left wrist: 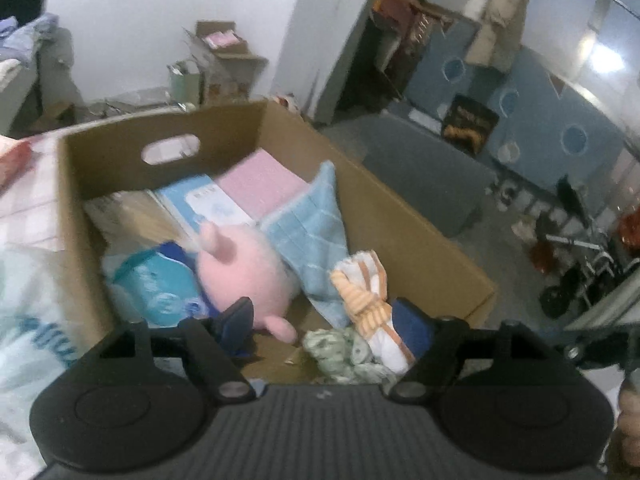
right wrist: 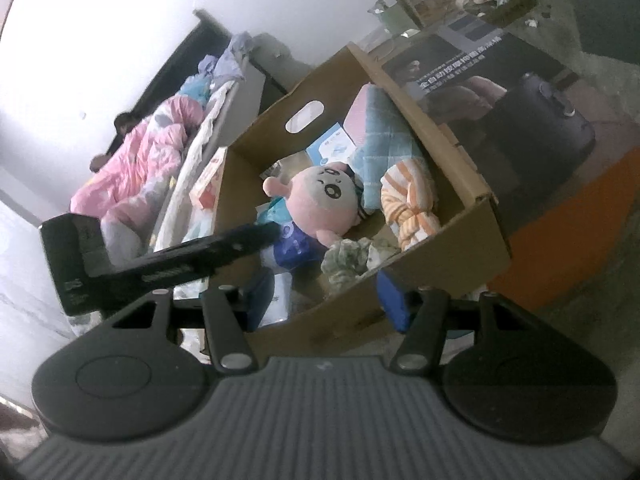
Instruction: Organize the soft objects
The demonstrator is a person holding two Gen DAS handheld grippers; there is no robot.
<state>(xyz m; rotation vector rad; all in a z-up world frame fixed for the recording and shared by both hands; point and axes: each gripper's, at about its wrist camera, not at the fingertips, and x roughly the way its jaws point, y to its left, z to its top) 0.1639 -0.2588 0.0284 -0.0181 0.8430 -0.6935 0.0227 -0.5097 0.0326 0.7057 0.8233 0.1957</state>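
1. In the cardboard box (left wrist: 400,216) I see the plush doll (left wrist: 240,276) left of the folded towel (left wrist: 316,232).
2. The knotted cloth (left wrist: 368,300) lies right of the towel.
3. The crumpled cloth (left wrist: 344,356) sits nearest me.
4. Booklets (left wrist: 216,204) lie behind the doll.

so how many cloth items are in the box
3: a blue towel leaning on the far side wall, a knotted orange striped cloth below it, and a crumpled green cloth at the near corner. More may be hidden.

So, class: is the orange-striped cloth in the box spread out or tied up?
Tied up. The orange-striped cloth is knotted into a bundle, lying inside the cardboard box beside the blue towel.
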